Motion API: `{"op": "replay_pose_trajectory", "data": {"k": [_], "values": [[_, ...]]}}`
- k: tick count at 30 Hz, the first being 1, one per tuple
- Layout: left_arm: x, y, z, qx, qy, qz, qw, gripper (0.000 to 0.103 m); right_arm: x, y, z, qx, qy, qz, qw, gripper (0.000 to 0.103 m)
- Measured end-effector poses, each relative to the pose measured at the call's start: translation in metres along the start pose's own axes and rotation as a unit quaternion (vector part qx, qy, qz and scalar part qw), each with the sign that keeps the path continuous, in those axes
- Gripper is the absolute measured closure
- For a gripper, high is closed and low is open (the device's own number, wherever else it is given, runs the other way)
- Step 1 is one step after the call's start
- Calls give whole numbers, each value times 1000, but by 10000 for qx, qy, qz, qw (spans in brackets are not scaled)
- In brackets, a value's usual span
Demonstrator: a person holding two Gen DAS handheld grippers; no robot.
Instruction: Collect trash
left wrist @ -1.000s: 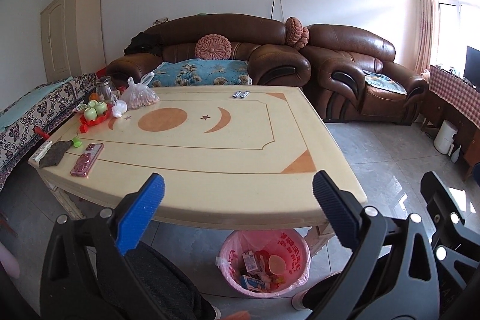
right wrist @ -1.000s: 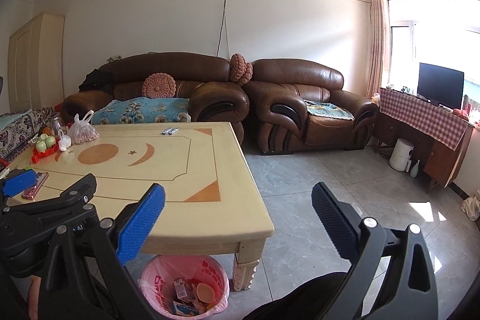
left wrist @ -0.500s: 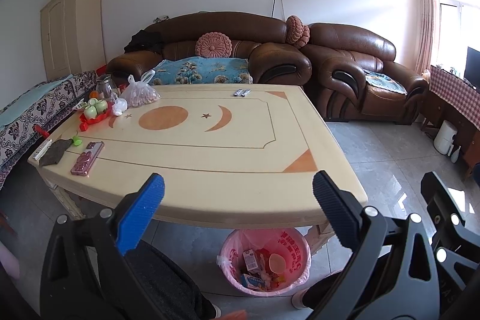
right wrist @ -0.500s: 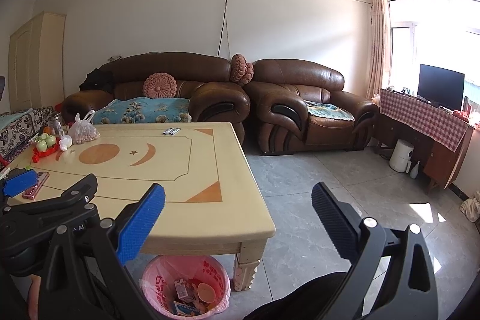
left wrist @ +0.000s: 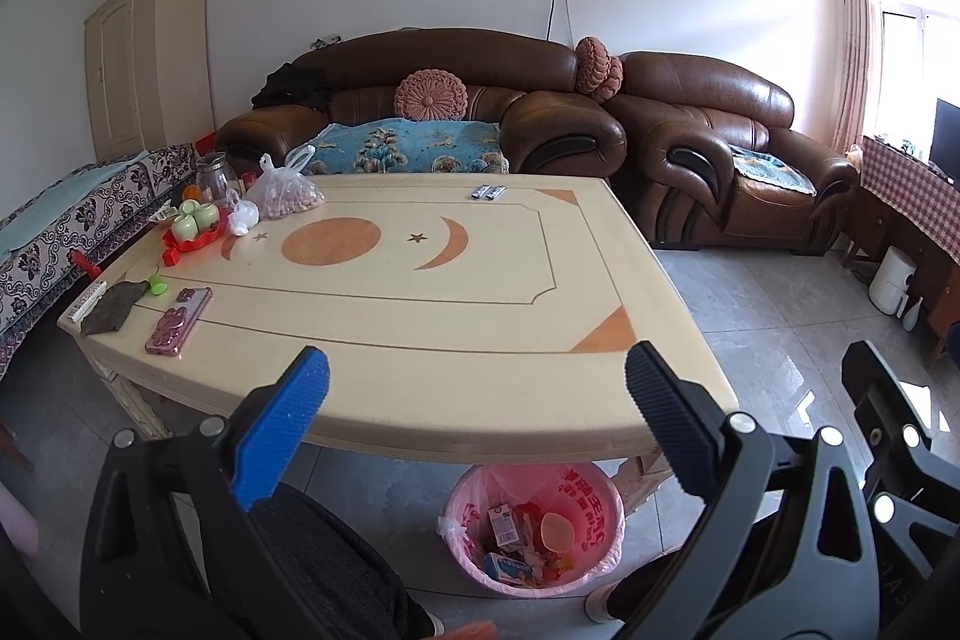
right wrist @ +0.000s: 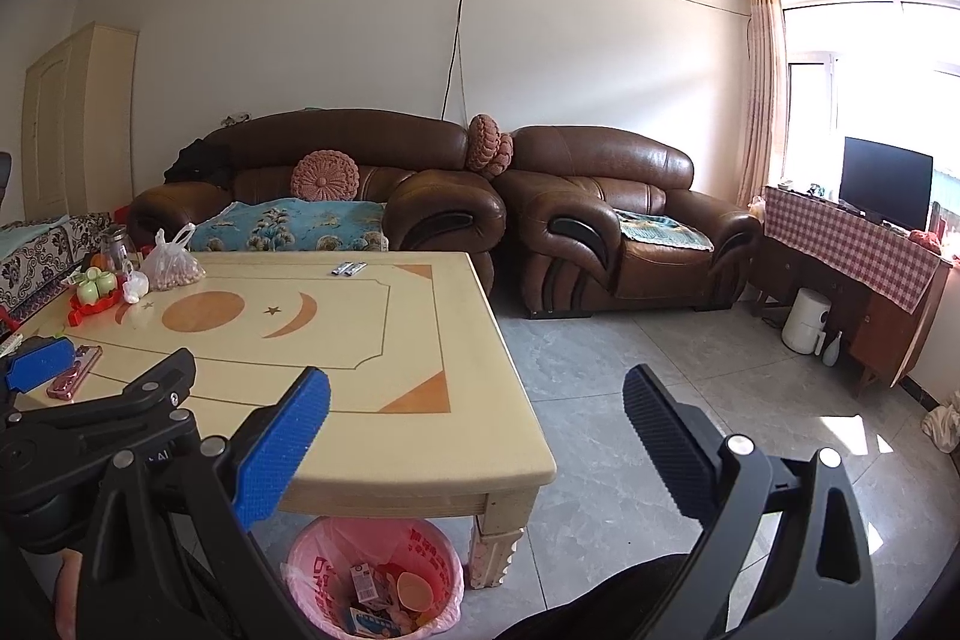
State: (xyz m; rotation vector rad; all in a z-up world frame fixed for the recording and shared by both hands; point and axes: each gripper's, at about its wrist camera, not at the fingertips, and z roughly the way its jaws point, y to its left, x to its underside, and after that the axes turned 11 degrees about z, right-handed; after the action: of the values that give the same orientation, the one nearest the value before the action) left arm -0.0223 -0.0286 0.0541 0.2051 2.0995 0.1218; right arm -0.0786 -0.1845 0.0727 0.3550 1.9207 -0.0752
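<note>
A pink-lined trash bin (left wrist: 591, 508) stands on the floor under the near edge of the cream table (left wrist: 456, 334); it holds cartons and wrappers and also shows in the right wrist view (right wrist: 336, 562). My left gripper (left wrist: 477, 421) is open and empty, held over the table's near edge above the bin. My right gripper (right wrist: 477, 439) is open and empty, to the right of the left one, over the table's front right corner. Two small wrappers (left wrist: 489, 191) lie at the table's far edge.
At the table's left sit a red tray with green cups (left wrist: 193, 226), a plastic bag of nuts (left wrist: 285, 196), a pink phone (left wrist: 179, 321), a dark cloth (left wrist: 114, 313) and a remote (left wrist: 87, 301). Brown sofas (left wrist: 720, 160) stand behind. Tiled floor (right wrist: 690, 400) lies to the right.
Both views have tilted up and back a little, so the table and bin sit slightly lower in frame. Both grippers stay open and empty.
</note>
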Motion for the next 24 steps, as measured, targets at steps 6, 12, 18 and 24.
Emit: {"op": "replay_pose_trajectory", "data": {"k": [6,12,18,24], "values": [[-2,1,-1,-25,-14,-18,10000,6,-1,0,-1,-25,-17,-5,10000,7],[-2,0,-1,-29,-13,-23,10000,6,-2,1,0,-25,-13,-3,10000,7],[-3,1,-1,-1,16,-17,10000,6,-1,1,-1,-26,-16,-7,10000,7],[-4,4,2,103,51,4,9999,6,-3,1,0,-55,-5,22,10000,7]]}}
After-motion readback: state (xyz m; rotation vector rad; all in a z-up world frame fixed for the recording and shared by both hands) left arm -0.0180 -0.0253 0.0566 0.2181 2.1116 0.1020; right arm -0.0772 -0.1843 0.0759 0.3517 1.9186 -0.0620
